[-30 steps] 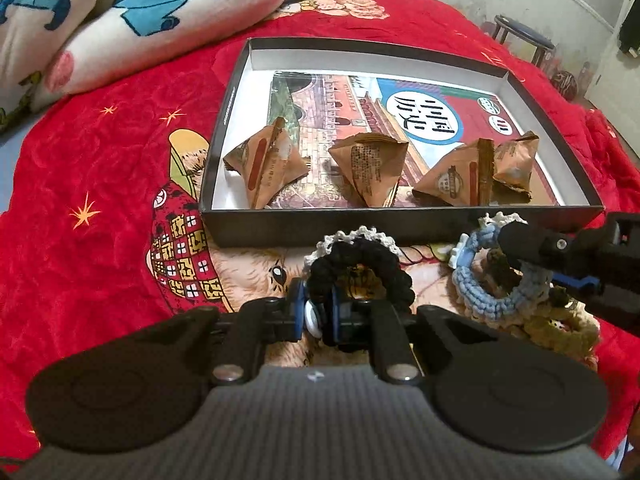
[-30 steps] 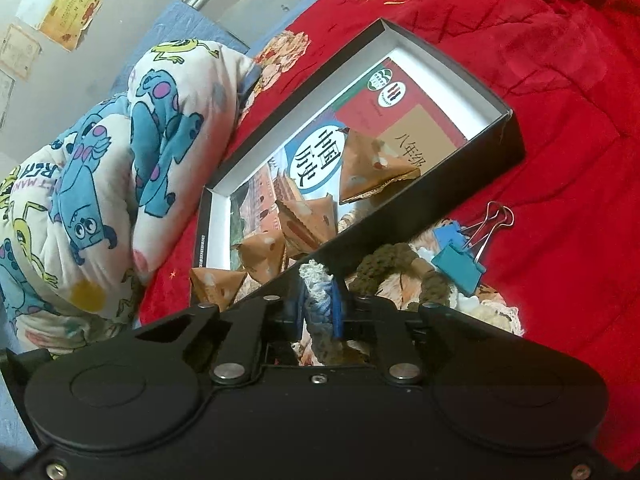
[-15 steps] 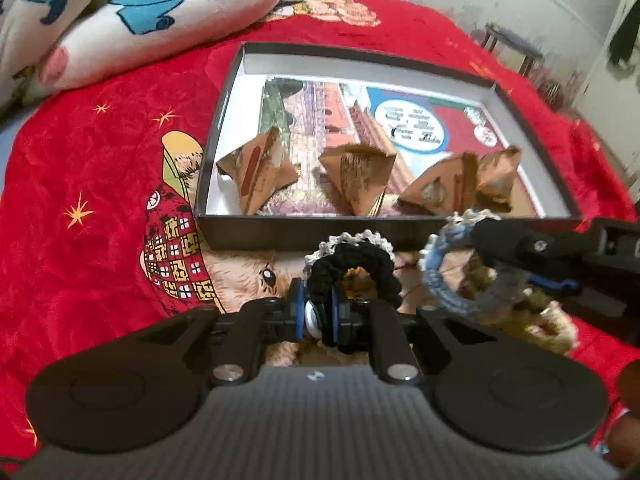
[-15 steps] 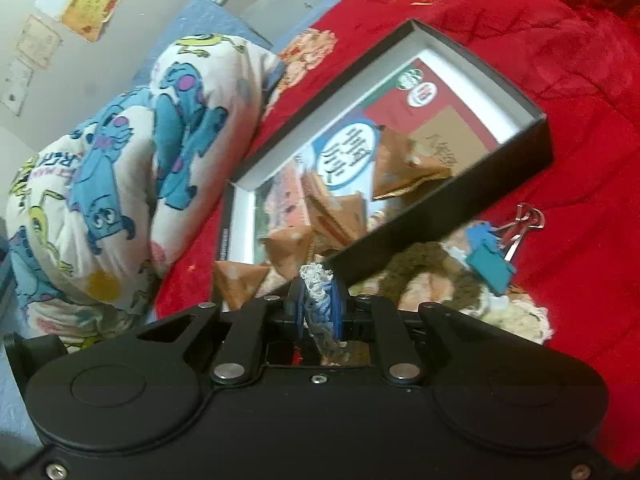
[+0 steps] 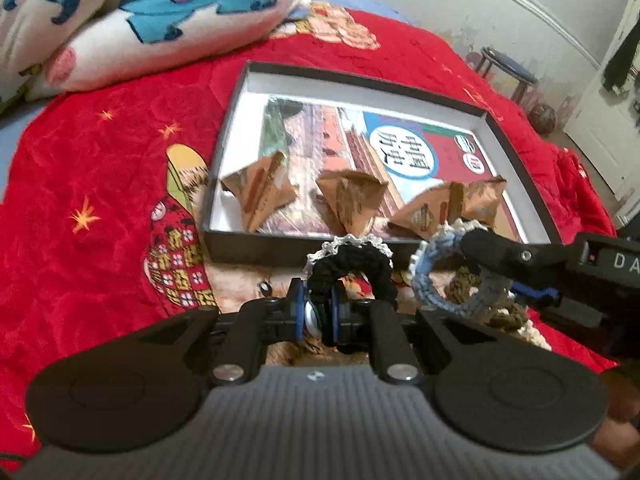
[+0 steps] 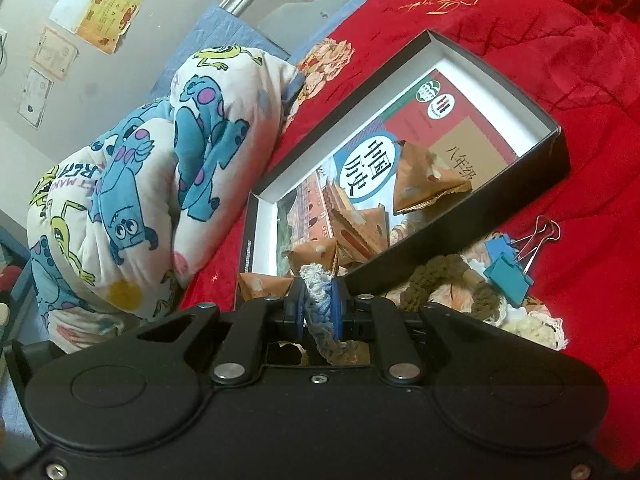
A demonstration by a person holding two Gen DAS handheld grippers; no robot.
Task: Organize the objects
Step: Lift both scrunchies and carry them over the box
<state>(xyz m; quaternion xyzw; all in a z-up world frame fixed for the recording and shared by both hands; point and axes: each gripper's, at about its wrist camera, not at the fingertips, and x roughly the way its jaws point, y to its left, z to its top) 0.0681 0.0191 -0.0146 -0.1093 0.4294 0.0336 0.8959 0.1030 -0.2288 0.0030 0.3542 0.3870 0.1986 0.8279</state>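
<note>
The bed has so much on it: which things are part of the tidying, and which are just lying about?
Part of the job:
- black crocheted hair tie with white lace edge, pinched in the left tool
- blue crocheted hair tie, pinched in the right tool
- shallow black cardboard box holding brown pyramid packets
- olive-brown crocheted hair tie
- blue binder clip

Lying about:
- cartoon-print quilt
- red bedspread
- round stool

The left wrist camera sits low and close behind its own gripper, just in front of the near long wall of the open box (image 5: 256, 246), facing steeply down and across the box toward the folded quilt (image 5: 152, 12) beyond it. The right wrist camera sits equally close, near the box (image 6: 472, 220) at its right end, aimed obliquely along its length at a shallower tilt. Both views share the box interior, the quilt and the red bedspread (image 5: 100, 168) around the box.
</note>
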